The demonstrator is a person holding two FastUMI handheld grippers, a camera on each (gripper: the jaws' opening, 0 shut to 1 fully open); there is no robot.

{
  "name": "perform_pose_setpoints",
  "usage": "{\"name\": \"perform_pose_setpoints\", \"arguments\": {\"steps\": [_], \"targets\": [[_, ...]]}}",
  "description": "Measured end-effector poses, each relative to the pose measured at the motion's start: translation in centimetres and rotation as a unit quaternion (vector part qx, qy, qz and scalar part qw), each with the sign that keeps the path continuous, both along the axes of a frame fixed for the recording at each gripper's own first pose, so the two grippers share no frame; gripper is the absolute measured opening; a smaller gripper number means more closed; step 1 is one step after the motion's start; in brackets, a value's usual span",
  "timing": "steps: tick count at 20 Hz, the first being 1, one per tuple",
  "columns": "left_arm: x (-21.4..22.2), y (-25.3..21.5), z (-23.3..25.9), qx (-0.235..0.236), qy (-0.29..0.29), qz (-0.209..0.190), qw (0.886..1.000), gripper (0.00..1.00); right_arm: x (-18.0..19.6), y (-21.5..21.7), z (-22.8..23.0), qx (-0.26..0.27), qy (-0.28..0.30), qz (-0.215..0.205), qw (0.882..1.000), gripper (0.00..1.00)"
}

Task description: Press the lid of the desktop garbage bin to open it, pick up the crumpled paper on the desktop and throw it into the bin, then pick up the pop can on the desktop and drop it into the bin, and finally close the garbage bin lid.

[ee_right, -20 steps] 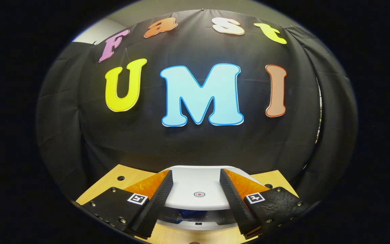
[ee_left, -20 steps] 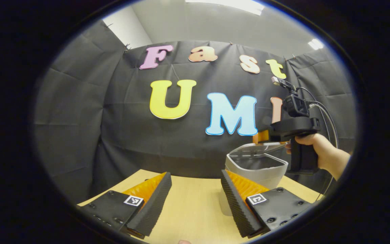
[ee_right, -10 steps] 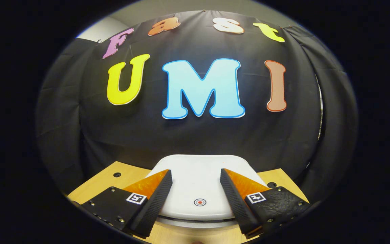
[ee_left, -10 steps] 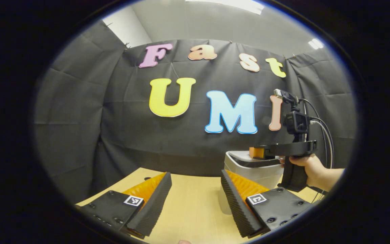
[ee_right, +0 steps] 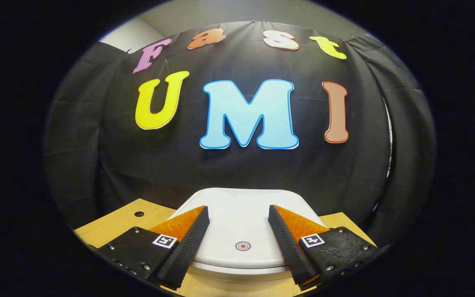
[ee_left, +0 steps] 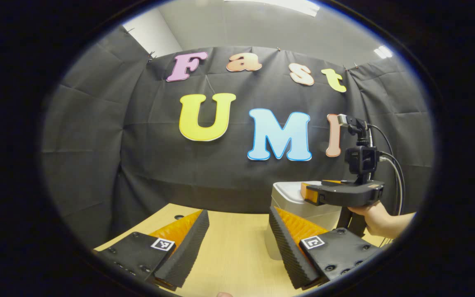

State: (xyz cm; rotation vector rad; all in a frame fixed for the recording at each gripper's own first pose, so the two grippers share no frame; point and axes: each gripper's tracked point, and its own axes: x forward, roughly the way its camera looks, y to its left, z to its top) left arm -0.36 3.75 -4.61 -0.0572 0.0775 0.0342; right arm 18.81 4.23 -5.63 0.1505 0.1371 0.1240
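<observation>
Hovering over the closed lid (ee_right: 241, 222) of the garbage bin (ee_right: 237, 280), the right gripper (ee_right: 238, 214) has its jaws spread apart with nothing between them; both fingers (ee_right: 188, 239) sit above the lid's white surface, one to each side of the small red-and-white round mark (ee_right: 242, 246) near the lid's front edge. Whether the fingers actually touch the lid cannot be told. The lid lies flat on the bin's rim, so the bin is shut. The bin stands toward the far edge of the wooden desktop (ee_right: 109, 225), close to the black cloth wall (ee_right: 97, 165), and a small dark hole (ee_right: 139, 214) shows in the desktop near its far left corner.

The left gripper (ee_left: 238, 216) is likewise released, its fingers (ee_left: 184, 247) wide apart and empty above the bare middle of the desktop (ee_left: 233, 255). Beyond its right finger, in the left gripper view, the bin (ee_left: 299, 206) stands near the desktop's far right edge, with the right gripper (ee_left: 313, 194) held level over the lid and a hand (ee_left: 379, 218) gripping its handle from below. A small camera (ee_left: 361, 159) rides on top of that gripper, with cables (ee_left: 394, 165) looping away to the right. The cloth wall (ee_left: 97, 144) hangs behind the desktop's far edge.
</observation>
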Motion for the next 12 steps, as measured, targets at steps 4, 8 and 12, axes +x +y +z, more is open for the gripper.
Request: {"name": "perform_pose_setpoints", "arguments": {"steps": [4, 8, 12], "targets": [[0.05, -0.23, -0.33, 0.001, 0.004, -0.003, 1.0, 0.96, -0.07, -0.14, 0.02, 0.009, -0.021, -0.007, 1.0, 0.94], [0.32, -0.52, -0.58, 0.0, 0.006, -0.008, 1.0, 0.96, -0.15, 0.08, -0.32, -0.008, -0.031, -0.009, 0.999, 0.94], [0.53, -0.37, -1.01, 0.001, 0.013, -0.013, 1.0, 0.96, -0.29, -0.04, -0.6, -0.004, -0.047, -0.014, 0.999, 0.95]]}}
